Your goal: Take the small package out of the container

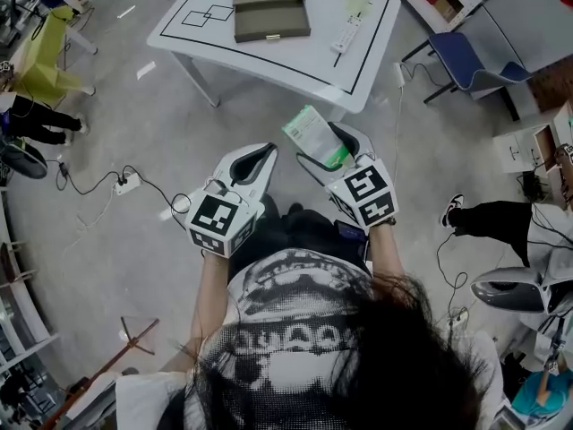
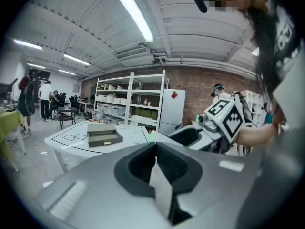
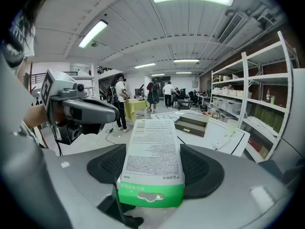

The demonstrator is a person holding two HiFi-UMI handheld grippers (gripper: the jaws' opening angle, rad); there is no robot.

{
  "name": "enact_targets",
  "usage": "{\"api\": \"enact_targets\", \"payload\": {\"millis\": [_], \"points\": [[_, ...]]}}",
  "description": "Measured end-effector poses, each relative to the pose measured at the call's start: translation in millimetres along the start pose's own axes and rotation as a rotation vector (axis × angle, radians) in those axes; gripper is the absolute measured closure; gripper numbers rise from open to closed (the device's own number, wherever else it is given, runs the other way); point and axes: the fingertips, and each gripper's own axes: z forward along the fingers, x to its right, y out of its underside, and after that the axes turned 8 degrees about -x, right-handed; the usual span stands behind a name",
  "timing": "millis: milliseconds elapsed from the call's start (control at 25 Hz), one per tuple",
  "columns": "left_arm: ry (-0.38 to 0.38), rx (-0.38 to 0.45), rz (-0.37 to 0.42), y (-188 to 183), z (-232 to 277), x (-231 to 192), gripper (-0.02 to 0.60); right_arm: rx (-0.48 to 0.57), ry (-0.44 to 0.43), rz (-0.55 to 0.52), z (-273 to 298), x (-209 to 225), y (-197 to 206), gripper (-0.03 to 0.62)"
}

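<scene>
My right claw (image 3: 155, 171) is closed on the small package (image 3: 152, 159). Its ribbed black pads (image 3: 108, 165) press the package's two long sides, and the green end with its hanger cut-out points back towards the camera. It is a flat white carton covered in fine black print. I judge it light and fairly stiff, though thin card like this would dent under a hard squeeze. The smooth faces look slippery, so a hold across the narrow sides, as I have now, suits it best.

My left claw (image 2: 155, 163) has its jaws drawn together with nothing between them, and it hangs just beside the right one.

In the head view the package (image 1: 313, 135) is in the air over the floor, well apart from the worktop (image 1: 206, 47). The container (image 1: 271, 7), a shallow olive-grey box, sits mid-worktop towards the far edge, inside black ruled lines.
</scene>
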Motion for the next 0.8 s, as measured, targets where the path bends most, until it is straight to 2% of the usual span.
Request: {"api": "enact_targets", "payload": {"millis": [440,800], "points": [[-0.022,0.022,0.022,0.1,-19.7,19.9,0.581,0.045,-0.006,-0.02,-20.4,-15.4,0.5,0.232],[-0.004,0.017,0.03,3.3,-19.5,27.7,0.581,0.043,0.013,-0.005,-27.0,-15.2,7.8,0.232]]}}
